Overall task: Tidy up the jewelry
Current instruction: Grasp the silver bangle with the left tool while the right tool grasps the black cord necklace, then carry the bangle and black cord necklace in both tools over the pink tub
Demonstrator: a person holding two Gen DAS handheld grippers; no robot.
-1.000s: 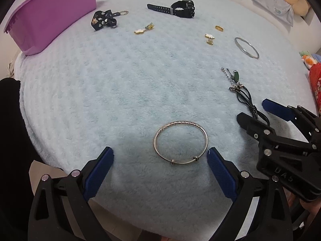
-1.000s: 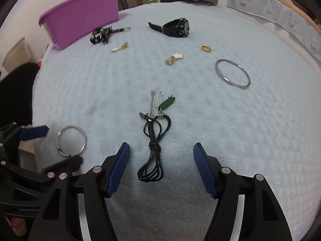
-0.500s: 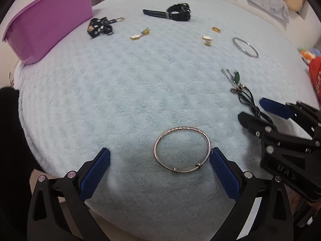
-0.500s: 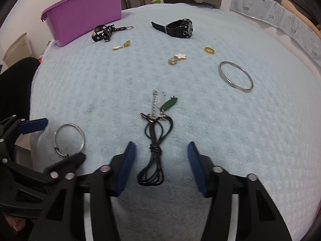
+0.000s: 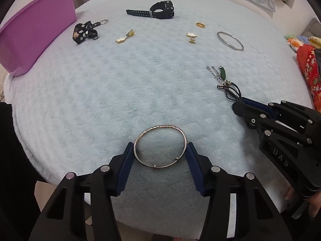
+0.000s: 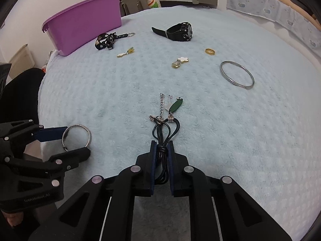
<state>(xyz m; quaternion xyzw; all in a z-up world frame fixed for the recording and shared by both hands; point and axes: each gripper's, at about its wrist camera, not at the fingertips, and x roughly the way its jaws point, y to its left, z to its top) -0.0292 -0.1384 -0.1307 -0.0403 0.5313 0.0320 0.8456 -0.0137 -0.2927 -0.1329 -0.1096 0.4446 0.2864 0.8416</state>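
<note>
An engraved silver bangle (image 5: 160,127) lies on the pale blue blanket (image 5: 120,92) near its front edge. My left gripper (image 5: 159,146) is closing around the bangle, and its blue pads touch the bangle on both sides. The right wrist view shows the same bangle (image 6: 88,134) held by the left gripper (image 6: 76,140). To the right, my right gripper (image 6: 162,143) is shut on the knotted black cord necklace (image 6: 161,138), whose green pendant (image 6: 175,106) and chain lie ahead of it. In the left wrist view the right gripper (image 5: 238,104) sits at the end of the cord (image 5: 230,92).
A purple tub (image 5: 40,26) stands at the far left. Further back lie a black watch (image 5: 160,13), a black key strap (image 5: 84,33), two flower earrings (image 5: 122,38) (image 5: 191,36), a gold ring (image 5: 200,25) and a plain bangle (image 5: 230,40). Red fabric (image 5: 309,72) lies beyond the right edge.
The left jaws have come in from wide open to the bangle's sides. The right jaws have shut on the black cord. Neither hand has shifted much.
</note>
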